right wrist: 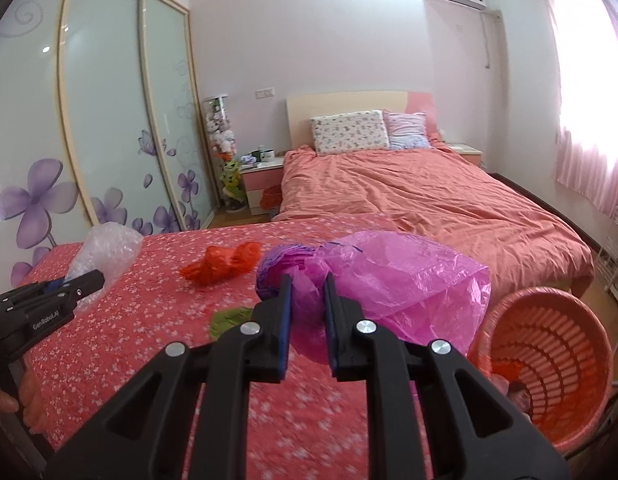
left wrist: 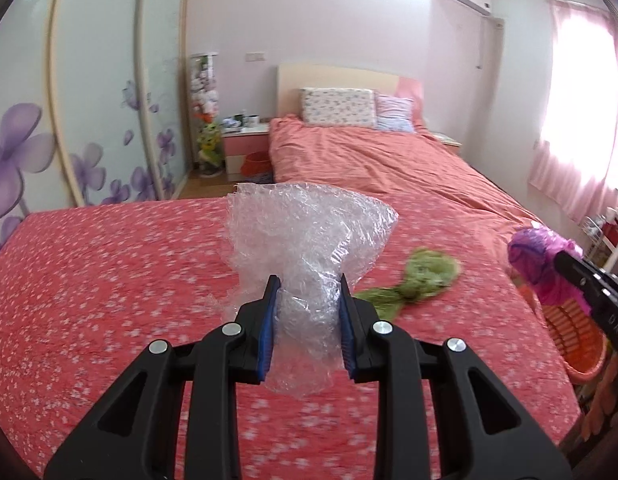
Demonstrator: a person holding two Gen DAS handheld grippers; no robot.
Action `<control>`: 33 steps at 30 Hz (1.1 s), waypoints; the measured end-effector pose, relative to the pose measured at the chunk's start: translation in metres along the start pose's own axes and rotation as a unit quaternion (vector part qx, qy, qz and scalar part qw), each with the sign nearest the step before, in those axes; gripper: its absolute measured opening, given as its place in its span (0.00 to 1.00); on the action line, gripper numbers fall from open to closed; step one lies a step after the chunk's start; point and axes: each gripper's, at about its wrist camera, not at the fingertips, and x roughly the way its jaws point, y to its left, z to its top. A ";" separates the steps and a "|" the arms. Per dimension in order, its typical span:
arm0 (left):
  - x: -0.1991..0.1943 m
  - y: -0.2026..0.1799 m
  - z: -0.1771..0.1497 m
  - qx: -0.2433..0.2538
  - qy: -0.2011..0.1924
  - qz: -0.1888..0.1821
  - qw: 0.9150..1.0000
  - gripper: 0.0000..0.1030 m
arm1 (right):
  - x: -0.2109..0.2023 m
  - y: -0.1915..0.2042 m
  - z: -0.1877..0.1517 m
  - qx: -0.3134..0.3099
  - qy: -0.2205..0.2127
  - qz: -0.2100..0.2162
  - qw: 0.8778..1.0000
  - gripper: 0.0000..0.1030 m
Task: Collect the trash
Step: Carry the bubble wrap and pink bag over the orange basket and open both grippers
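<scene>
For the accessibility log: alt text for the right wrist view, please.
The right gripper is shut on a crumpled pink plastic bag above a red floral bedspread, beside an orange basket. Red and green scraps lie on the spread.

Basket point(right wrist: 549, 364) stands right of the table point(right wrist: 149, 320), bed point(right wrist: 429, 200) behind.

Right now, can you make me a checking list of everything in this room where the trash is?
Surface: red flowered cover, wrinkle-free.
Job's things: clear bubble wrap and pink plastic bag both held; red bag and green bag lying loose; orange basket at the right edge.
Clutter: mugs on nightstand.
Grippers: left tool shut on bubble wrap; right tool shut on pink bag.
Cables: nothing seen.
Surroundings: bed, flowered wardrobe doors, pink curtains.
</scene>
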 end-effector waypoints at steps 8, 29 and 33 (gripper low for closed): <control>-0.003 -0.058 -0.004 0.029 0.003 -0.060 0.998 0.27 | -0.036 -0.050 -0.020 0.040 -0.019 -0.034 0.998 0.15; 0.016 -0.199 -0.019 0.095 0.026 -0.208 0.973 0.27 | -0.082 -0.171 -0.058 0.107 -0.060 -0.137 0.983 0.16; 0.024 -0.221 -0.023 0.102 0.033 -0.229 0.968 0.27 | -0.081 -0.191 -0.064 0.121 -0.061 -0.147 0.980 0.16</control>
